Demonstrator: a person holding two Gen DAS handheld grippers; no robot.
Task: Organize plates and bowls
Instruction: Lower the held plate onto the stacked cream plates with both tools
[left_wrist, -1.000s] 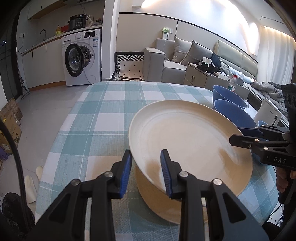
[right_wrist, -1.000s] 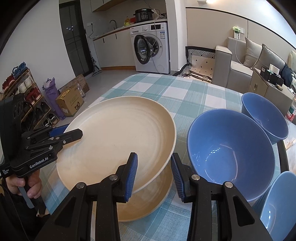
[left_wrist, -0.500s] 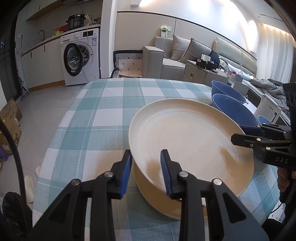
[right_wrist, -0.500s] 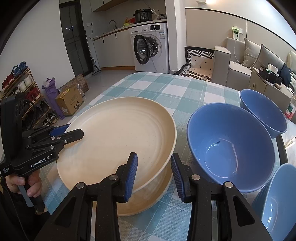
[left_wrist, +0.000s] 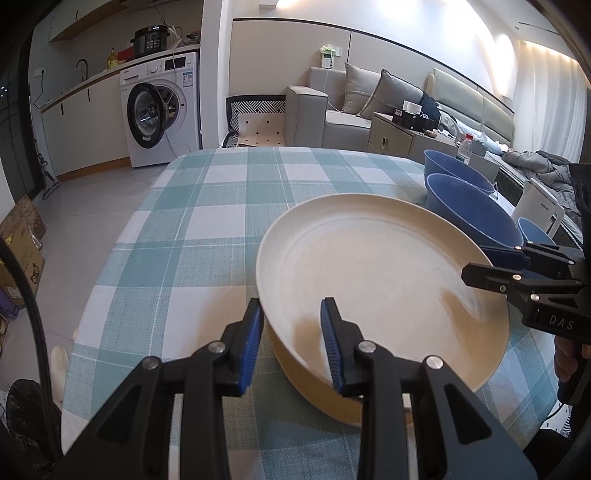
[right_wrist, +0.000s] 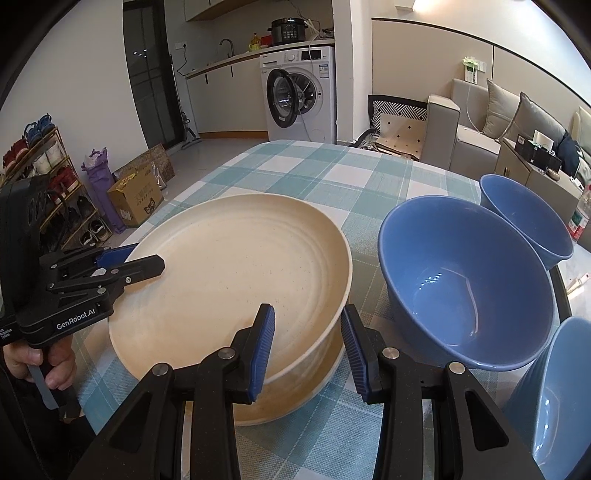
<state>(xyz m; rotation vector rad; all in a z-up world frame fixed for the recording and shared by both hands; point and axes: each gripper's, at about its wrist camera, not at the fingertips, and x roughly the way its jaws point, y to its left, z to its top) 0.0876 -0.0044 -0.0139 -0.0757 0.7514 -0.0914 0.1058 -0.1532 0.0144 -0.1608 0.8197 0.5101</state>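
A cream plate (left_wrist: 380, 280) (right_wrist: 236, 280) is gripped from two sides, directly over a second cream plate (left_wrist: 314, 391) (right_wrist: 295, 398) that lies on the checked tablecloth. My left gripper (left_wrist: 291, 317) (right_wrist: 147, 262) is shut on its left rim. My right gripper (right_wrist: 306, 325) (left_wrist: 476, 269) is shut on its right rim. I cannot tell whether the upper plate touches the lower one. A large blue bowl (right_wrist: 465, 288) (left_wrist: 469, 210) stands just right of the plates, a second blue bowl (right_wrist: 528, 218) (left_wrist: 450, 166) behind it, and a third blue bowl (right_wrist: 554, 398) (left_wrist: 532, 230) nearer me.
The teal and white checked table (left_wrist: 221, 206) (right_wrist: 332, 173) stretches away behind the plates. A white appliance (left_wrist: 535, 206) sits past the bowls at the right edge. A person's hand (right_wrist: 48, 365) holds the left gripper's handle.
Hardly anything. Both grippers keep their hold on the upper plate, and the views have shifted only slightly.
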